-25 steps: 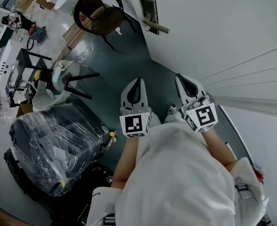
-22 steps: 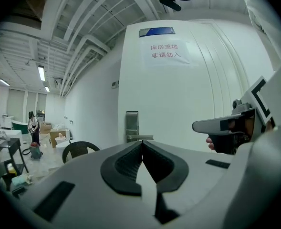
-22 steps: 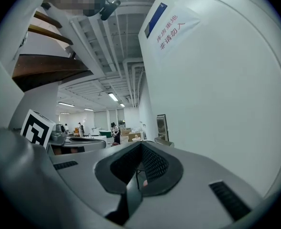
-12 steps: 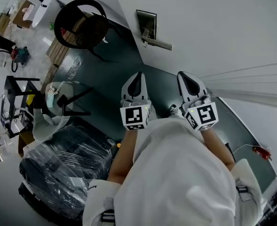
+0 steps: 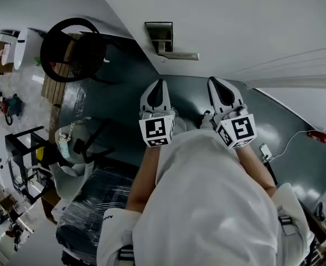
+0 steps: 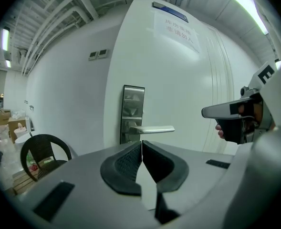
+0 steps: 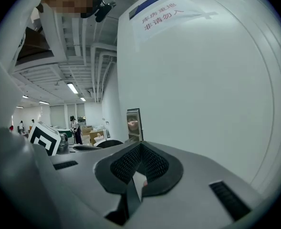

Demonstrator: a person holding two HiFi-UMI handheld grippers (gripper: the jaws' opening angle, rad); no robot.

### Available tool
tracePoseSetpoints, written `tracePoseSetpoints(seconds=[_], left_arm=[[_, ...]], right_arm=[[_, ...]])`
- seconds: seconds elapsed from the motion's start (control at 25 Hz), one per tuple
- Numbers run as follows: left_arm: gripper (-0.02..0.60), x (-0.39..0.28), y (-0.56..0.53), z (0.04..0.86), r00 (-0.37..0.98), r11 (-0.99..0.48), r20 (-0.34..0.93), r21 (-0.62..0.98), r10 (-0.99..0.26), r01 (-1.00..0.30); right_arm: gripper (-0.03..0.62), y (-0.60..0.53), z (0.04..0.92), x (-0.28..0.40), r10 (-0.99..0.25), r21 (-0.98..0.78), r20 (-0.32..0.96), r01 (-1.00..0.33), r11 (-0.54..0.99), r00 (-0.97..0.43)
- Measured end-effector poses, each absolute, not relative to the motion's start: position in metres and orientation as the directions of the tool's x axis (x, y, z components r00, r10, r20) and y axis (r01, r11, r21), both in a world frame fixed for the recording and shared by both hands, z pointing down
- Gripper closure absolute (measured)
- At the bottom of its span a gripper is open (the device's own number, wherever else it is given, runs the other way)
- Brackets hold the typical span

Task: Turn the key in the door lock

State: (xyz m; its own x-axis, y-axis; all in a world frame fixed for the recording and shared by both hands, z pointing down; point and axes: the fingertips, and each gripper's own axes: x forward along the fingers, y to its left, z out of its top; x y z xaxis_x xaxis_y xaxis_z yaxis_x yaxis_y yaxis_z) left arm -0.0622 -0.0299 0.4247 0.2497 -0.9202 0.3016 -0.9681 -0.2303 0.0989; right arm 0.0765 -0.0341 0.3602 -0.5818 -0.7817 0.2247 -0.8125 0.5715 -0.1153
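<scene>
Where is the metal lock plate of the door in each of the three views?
Head view: the lock plate is at top centre, slightly left of the middle.
Left gripper view: near the picture's centre, upright.
Right gripper view: small, just left of centre, seen at a slant.
Shared landmark: the white door that carries it.

The person wears a white short-sleeved top (image 5: 207, 204). The left hand-held gripper (image 5: 158, 82) and right hand-held gripper (image 5: 212, 81) are pale grey, with black ribbed pads (image 6: 125, 163) and white cubes (image 5: 156, 132) bearing black square markers.
</scene>
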Motion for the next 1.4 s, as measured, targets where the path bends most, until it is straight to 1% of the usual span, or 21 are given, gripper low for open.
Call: tracePoseSetpoints(seconds=[0.16, 0.44, 0.48, 0.56, 0.6, 0.72, 0.84, 1.04, 1.08, 1.12, 1.24, 1.4], left_arm=[[0.572, -0.066, -0.046, 0.435, 0.282, -0.254, 0.322, 0.129, -0.904, -0.959], [0.570, -0.069, -0.080, 0.463, 0.243, -0.204, 0.379, 0.140, -0.893, -0.969], [0.556, -0.068, -0.085, 0.468, 0.240, -0.197, 0.390, 0.148, -0.889, -0.969], [0.472, -0.065, -0.093, 0.476, 0.237, -0.183, 0.405, 0.168, -0.883, -0.969], [0.465, -0.065, -0.096, 0.479, 0.235, -0.175, 0.412, 0.178, -0.880, -0.968], [0.465, -0.065, -0.102, 0.488, 0.232, -0.153, 0.425, 0.211, -0.875, -0.965], [0.465, -0.063, -0.113, 0.493, 0.239, -0.139, 0.409, 0.258, -0.881, -0.956], [0.466, -0.061, -0.128, 0.505, 0.209, -0.080, 0.406, 0.312, -0.889, -0.947], [0.476, -0.062, -0.129, 0.506, 0.202, -0.069, 0.404, 0.321, -0.892, -0.944], [0.507, -0.064, -0.130, 0.507, 0.200, -0.062, 0.401, 0.333, -0.894, -0.941], [0.549, -0.064, -0.131, 0.505, 0.212, -0.060, 0.388, 0.368, -0.897, -0.928], [0.551, -0.063, -0.130, 0.506, 0.222, -0.047, 0.372, 0.426, -0.901, -0.903]], right_arm=[[0.599, -0.032, 0.360, 0.075, -0.809, -0.100, 0.233, -0.841, 0.531, -0.539], [0.599, -0.037, 0.364, 0.076, -0.819, -0.097, 0.257, -0.857, 0.506, -0.513], [0.598, -0.040, 0.365, 0.078, -0.821, -0.099, 0.257, -0.859, 0.502, -0.510], [0.599, -0.043, 0.368, 0.079, -0.819, -0.098, 0.262, -0.858, 0.504, -0.511], [0.599, -0.044, 0.369, 0.079, -0.815, -0.095, 0.265, -0.856, 0.509, -0.514], [0.598, -0.046, 0.368, 0.080, -0.807, -0.084, 0.268, -0.847, 0.525, -0.526], [0.599, -0.050, 0.372, 0.087, -0.810, -0.084, 0.281, -0.854, 0.514, -0.515], [0.598, -0.052, 0.384, 0.098, -0.800, -0.072, 0.320, -0.855, 0.513, -0.507], [0.599, -0.052, 0.384, 0.098, -0.797, -0.066, 0.322, -0.852, 0.519, -0.511], [0.599, -0.051, 0.384, 0.097, -0.795, -0.060, 0.323, -0.849, 0.525, -0.514], [0.599, -0.052, 0.384, 0.097, -0.792, -0.050, 0.326, -0.845, 0.532, -0.517], [0.599, -0.054, 0.385, 0.095, -0.786, -0.057, 0.328, -0.842, 0.537, -0.523]])
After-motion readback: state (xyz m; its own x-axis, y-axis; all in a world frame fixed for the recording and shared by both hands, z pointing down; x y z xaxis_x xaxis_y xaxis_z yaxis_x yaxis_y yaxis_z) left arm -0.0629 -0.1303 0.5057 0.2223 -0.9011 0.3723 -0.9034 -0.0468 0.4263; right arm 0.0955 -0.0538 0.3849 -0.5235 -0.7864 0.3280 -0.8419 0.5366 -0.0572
